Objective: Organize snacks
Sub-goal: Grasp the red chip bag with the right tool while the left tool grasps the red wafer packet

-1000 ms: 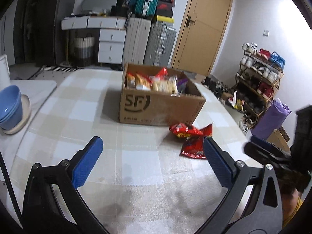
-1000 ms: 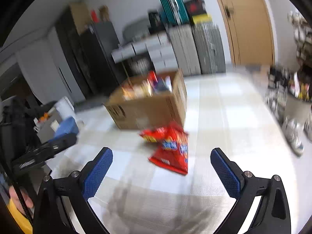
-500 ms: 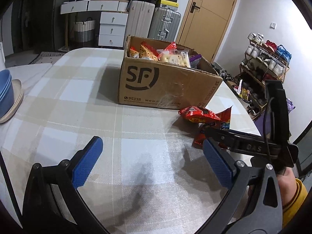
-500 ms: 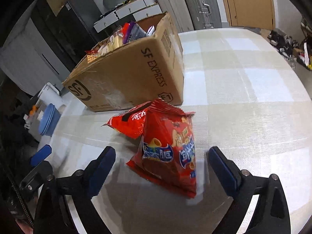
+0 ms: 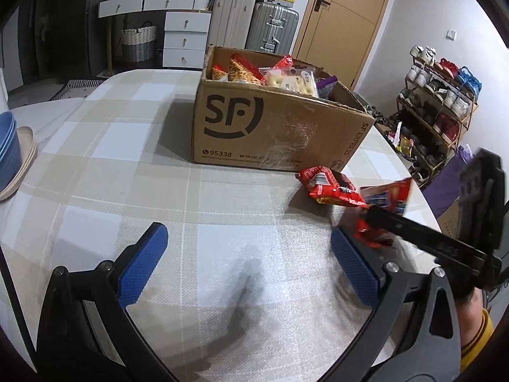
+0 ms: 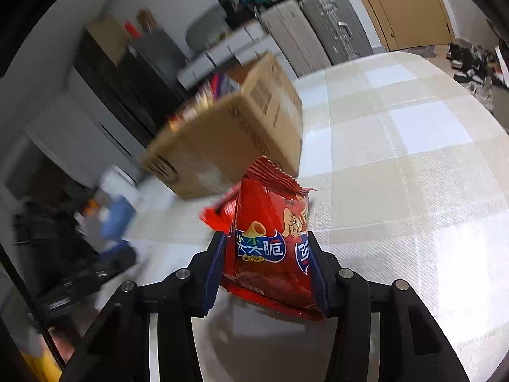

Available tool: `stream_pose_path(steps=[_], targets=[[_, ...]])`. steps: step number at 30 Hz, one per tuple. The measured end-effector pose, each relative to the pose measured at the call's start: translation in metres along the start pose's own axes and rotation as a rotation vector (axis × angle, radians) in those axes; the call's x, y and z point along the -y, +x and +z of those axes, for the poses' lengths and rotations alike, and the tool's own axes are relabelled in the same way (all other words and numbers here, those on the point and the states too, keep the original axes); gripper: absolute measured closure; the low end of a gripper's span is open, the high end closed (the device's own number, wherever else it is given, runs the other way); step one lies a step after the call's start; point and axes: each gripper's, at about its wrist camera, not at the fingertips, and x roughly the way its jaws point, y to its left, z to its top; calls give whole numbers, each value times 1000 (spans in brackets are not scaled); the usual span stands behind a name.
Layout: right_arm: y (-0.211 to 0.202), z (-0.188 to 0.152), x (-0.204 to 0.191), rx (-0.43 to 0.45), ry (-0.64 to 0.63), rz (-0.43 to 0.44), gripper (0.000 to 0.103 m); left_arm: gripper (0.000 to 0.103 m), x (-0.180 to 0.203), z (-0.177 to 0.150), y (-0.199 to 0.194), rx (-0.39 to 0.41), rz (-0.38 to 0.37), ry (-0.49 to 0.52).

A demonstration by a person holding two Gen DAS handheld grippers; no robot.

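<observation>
In the left wrist view, the left gripper (image 5: 248, 261) hangs over the checked table (image 5: 95, 172) with its blue pads (image 5: 143, 256) spread wide and nothing between them. Ahead stands an open cardboard box (image 5: 273, 127) marked SF, packed with snack packets. Just beside its near right corner a small red packet (image 5: 332, 189) lies on the table. Right of that, a red crisp bag (image 5: 386, 202) is caught by the right gripper (image 5: 375, 222), whose black frame reaches in from the right edge; the bag's top stands up above the frame. A hand with a yellow sleeve (image 5: 477, 334) shows at the lower right. Blue bowls (image 5: 9, 146) on a pale plate sit at the table's left edge. Suitcases, white drawers, a door and a shoe rack fill the room behind.

In the right wrist view, the right gripper (image 6: 265, 265) is closing on the crisp bag (image 6: 270, 238): both blue pads (image 6: 214, 270) already press its lower sides, and the bag stands upright between them, its crimped top pointing away. Whether its bottom touches the table (image 6: 413, 175) cannot be told. Behind the bag, blurred, are the small red packet (image 6: 219, 213) and then the box (image 6: 229, 140). The left gripper (image 6: 105, 264) shows dimly at the left edge.
</observation>
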Motion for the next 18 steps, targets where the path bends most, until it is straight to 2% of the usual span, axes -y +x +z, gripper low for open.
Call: stream_pose_path(steps=[2,6,12,14,18], targets=[[-14,-1,6,55,28,70,55,1,6,5,2,-3,-4,12],[-34,1,17,144,86,153,55,1,28,19,14,-6,-10,68],[-62,4,23,272,104,112,55,1,63,41,52,-91,-45,144],[-64,5,23,283,111,118,55,1,73,45,70,-138,-52,170],[-68,4,25,280,125,133,55,6,86,47,102,-205,-7,213]])
